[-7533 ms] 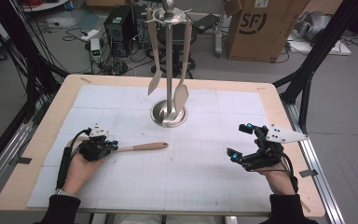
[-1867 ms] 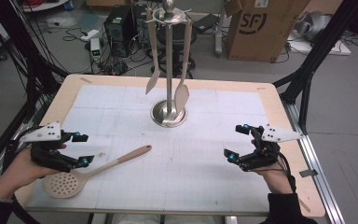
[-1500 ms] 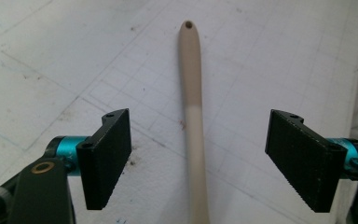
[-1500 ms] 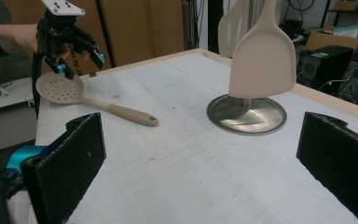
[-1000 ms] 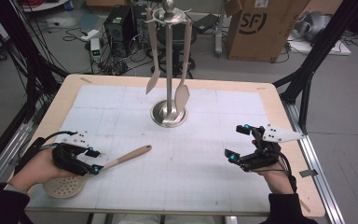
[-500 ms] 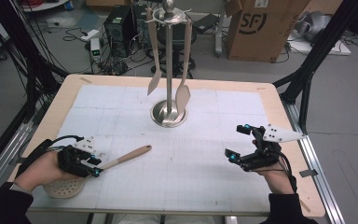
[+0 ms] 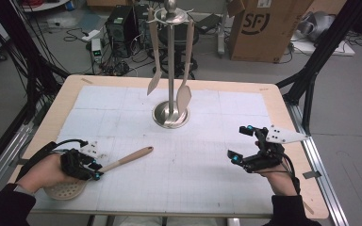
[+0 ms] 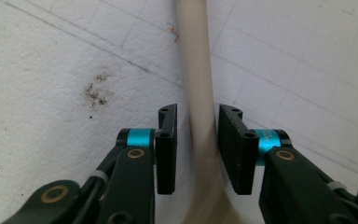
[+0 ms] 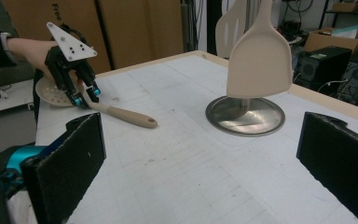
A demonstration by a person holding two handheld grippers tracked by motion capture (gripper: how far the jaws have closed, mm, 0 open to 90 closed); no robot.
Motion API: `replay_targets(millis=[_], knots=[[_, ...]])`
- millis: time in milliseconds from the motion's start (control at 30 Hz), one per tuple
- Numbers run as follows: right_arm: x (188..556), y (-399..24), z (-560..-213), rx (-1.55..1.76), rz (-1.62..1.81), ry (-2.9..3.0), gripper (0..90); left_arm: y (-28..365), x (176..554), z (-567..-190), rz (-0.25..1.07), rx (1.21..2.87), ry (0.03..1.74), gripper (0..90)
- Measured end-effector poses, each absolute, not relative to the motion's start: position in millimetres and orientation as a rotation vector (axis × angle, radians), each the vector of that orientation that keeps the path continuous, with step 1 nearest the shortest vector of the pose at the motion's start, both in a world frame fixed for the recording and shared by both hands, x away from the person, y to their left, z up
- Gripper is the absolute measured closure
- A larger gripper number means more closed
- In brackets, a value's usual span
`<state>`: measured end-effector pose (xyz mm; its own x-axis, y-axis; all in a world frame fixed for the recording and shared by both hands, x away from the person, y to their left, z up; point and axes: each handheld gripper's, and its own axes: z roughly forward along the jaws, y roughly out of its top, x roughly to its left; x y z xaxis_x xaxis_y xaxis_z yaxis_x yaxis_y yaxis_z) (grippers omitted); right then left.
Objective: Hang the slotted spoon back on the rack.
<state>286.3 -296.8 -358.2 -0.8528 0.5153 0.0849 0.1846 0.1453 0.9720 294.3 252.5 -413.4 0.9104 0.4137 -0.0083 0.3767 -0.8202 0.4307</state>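
At the worktop's [image 7: 122, 202] near-left corner, the left gripper [image 8: 198, 140] is closing its fingers around the skimmer's handle [image 8: 196, 88], not yet clamped. Advice: centre the lying handle, squeeze fully before lifting. Right gripper [image 7: 245, 143] is waiting, fingers apart.

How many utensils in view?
3. Two hang on the stand: a slotted turner on its left and a spatula on its right. A skimmer lies on the table between the left gripper's fingers.
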Motion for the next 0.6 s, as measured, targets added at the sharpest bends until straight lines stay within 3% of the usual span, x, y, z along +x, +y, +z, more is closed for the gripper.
replay_targets(millis=[100,600], knots=[[286.5,-297.2,-358.5,0.681,1.765,2.157,0.3,251.5,294.3,-413.2,0.102,2.647,0.583,74.9],[286.5,-297.1,-358.6,0.677,1.766,2.16,0.2,244.8,294.6,-411.1,0.105,2.681,0.639,78.4]])
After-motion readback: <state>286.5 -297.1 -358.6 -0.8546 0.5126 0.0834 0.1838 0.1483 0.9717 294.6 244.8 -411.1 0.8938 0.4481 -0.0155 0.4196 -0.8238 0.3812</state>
